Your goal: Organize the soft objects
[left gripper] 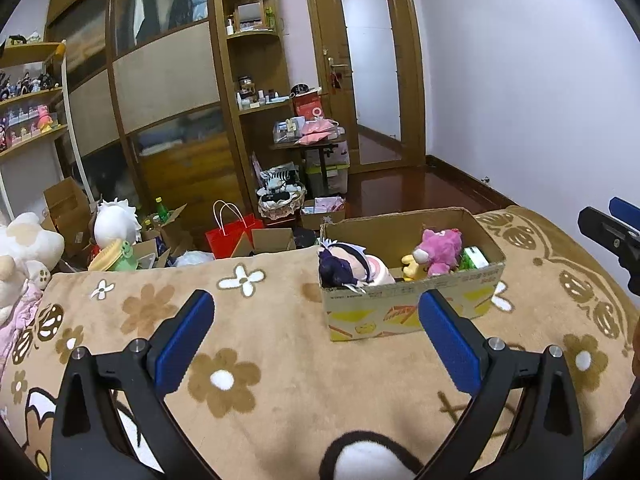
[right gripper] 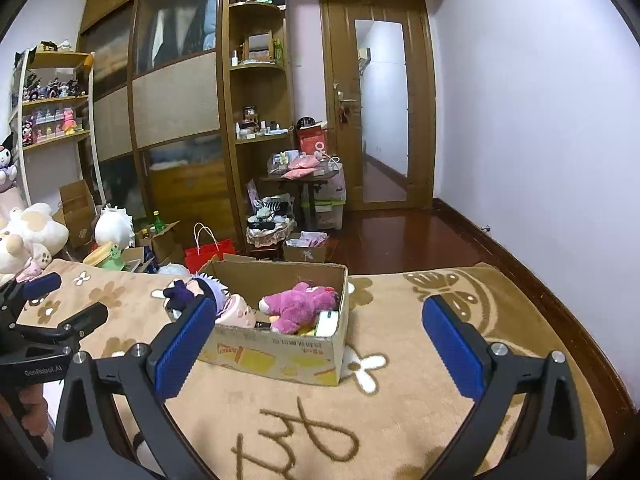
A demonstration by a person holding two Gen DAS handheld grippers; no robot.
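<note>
A cardboard box (left gripper: 408, 312) stands on the tan flowered blanket (left gripper: 260, 332) on the bed. It holds a dark-haired plush doll (left gripper: 352, 268), a pink plush bear (left gripper: 438, 250), a yellow plush (left gripper: 412, 266) and a green item (left gripper: 474, 258). My left gripper (left gripper: 316, 312) is open and empty, above the blanket just short of the box. My right gripper (right gripper: 320, 320) is open and empty, facing the box (right gripper: 280, 352) with the pink bear (right gripper: 300, 304) and doll (right gripper: 208, 296) in it. Each gripper shows at the edge of the other's view.
White and cream plush toys (left gripper: 20, 256) lie at the bed's left end. Beyond the bed are a white-haired plush (left gripper: 116, 224), a red paper bag (left gripper: 232, 236), open cartons (left gripper: 160, 236), a basket (left gripper: 280, 200), a wardrobe and a door (left gripper: 372, 72).
</note>
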